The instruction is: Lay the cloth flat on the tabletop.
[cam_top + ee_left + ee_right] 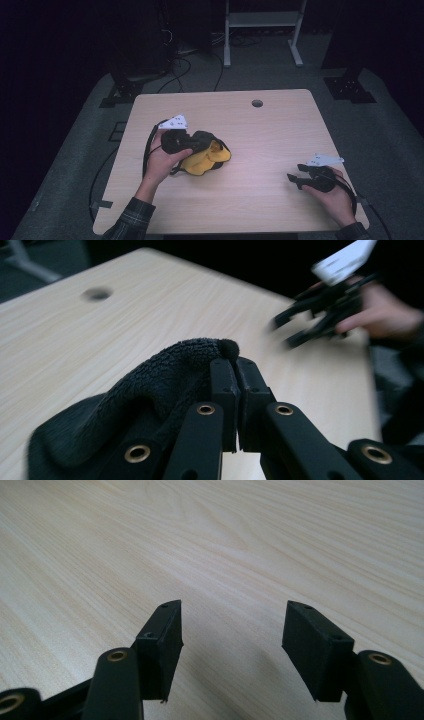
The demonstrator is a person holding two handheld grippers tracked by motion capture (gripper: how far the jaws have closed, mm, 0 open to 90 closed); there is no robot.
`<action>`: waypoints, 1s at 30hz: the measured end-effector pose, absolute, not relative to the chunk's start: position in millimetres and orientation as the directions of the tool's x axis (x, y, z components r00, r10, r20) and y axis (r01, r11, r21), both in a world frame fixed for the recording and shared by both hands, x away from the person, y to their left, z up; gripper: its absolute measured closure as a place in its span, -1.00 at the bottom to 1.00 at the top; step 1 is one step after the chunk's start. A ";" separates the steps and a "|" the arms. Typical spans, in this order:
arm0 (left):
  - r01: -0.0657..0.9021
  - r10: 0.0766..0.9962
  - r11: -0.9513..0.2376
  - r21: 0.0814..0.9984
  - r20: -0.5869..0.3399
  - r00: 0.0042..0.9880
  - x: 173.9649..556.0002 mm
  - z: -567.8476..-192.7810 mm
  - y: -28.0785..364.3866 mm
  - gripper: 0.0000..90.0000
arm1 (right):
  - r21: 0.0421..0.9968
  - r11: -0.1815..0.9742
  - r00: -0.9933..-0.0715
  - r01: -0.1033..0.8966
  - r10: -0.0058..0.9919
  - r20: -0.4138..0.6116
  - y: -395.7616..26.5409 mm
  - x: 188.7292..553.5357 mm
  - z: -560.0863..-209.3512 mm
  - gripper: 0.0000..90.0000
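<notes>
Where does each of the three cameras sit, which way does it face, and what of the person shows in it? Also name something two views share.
High view: above the person's side, looking forward and down on the wooden table; both forearms, left gripper, right gripper.
Left gripper view: rides the left gripper, looking along shut jaws pinching a black cloth across the table.
Right gripper view: rides the right gripper, looking along open jaws at bare tabletop.
Shared: high and left gripper views both show the table's round hole.
</notes>
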State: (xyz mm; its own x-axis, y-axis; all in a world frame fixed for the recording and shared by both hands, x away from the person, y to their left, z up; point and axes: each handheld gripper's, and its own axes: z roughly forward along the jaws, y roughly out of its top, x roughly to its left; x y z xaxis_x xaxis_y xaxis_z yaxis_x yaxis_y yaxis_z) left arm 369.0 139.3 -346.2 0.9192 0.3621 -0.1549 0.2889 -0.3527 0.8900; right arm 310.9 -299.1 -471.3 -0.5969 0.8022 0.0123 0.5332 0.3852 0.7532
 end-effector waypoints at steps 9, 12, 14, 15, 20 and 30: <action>0.207 0.236 -0.278 0.938 -0.143 0.961 348.2 -310.7 122.6 0.97 | 0.752 0.388 -0.596 0.534 0.803 0.010 -298.7 311.0 -471.3 -0.11; 0.191 0.205 -0.259 0.947 -0.139 0.969 343.7 -303.8 117.8 0.97 | 0.752 0.386 -0.595 0.534 0.804 0.009 -298.9 310.7 -470.9 -0.11; 0.181 0.181 -0.249 0.951 -0.138 0.974 341.7 -300.0 114.0 0.97 | 0.752 0.383 -0.593 0.537 0.805 0.013 -298.8 310.4 -470.6 -0.11; 0.179 0.178 -0.248 0.952 -0.137 0.974 342.1 -299.5 112.0 0.97 | 0.752 0.384 -0.594 0.535 0.805 0.011 -298.9 310.5 -470.7 -0.11; 0.226 0.295 -0.308 0.924 -0.133 0.946 360.6 -319.9 110.2 0.96 | 0.752 0.385 -0.594 0.535 0.805 0.010 -299.4 310.2 -470.7 -0.11; 0.342 0.453 -0.370 0.864 -0.153 0.878 394.1 -365.2 121.8 0.95 | 0.751 0.389 -0.597 0.533 0.802 0.009 -299.2 310.3 -471.1 -0.11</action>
State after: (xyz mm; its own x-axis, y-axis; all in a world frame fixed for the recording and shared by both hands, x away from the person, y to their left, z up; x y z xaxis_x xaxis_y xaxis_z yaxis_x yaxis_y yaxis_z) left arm 394.1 121.8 -365.2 0.8781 0.4534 -0.1531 0.3417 -0.3699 0.8640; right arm 310.3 -299.2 -471.1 -0.5974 0.8019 0.0087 0.5332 0.3891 0.7512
